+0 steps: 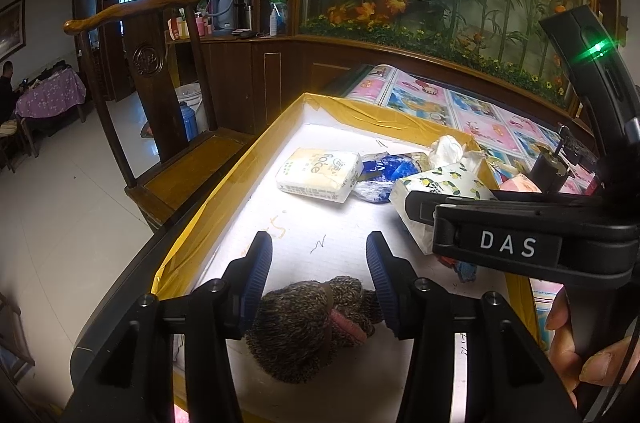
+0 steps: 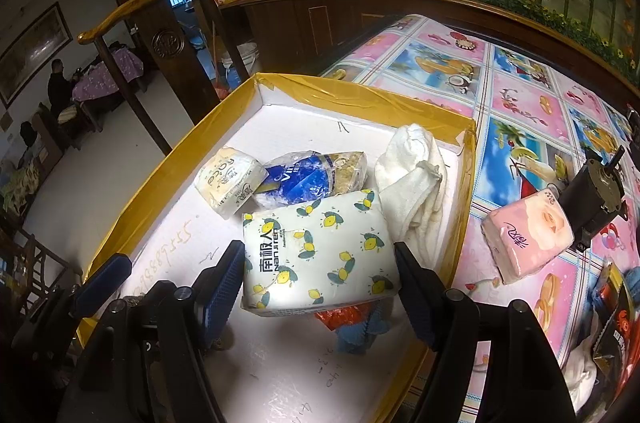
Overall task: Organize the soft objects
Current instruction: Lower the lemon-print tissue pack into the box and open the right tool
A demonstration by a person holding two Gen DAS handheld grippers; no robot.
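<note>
Two grippers work over a white tray [image 2: 280, 375] edged in yellow tape. Nearest the left gripper [image 1: 318, 255] lies a brown speckled knitted piece [image 1: 304, 323] with a pink band, on the tray floor between the blue ribbed pads; the pads stand just off its sides and I cannot see them pressing it, so the tongs read as spread. The right gripper [image 2: 320, 279] is also spread, its pads either side of a white tissue pack [image 2: 320, 255] printed with lemons and the word "NANJIREN"; whether they touch the pack cannot be told. Its black body carries the letters "DAS" in the left wrist view. Under that pack's near edge show an orange wrapper and a blue cloth [image 2: 356, 335]. Behind it lie a blue and white bag [image 2: 308, 179] whose lettering begins "Vi", a cream pack [image 2: 228, 179] marked "face", and a crumpled white towel [image 2: 416, 175] by the tray's right wall. Outside, on the patterned tablecloth [image 2: 520, 95], a pink tissue pack [image 2: 528, 235] leans beside a small dark motor [image 2: 596, 195].
</note>
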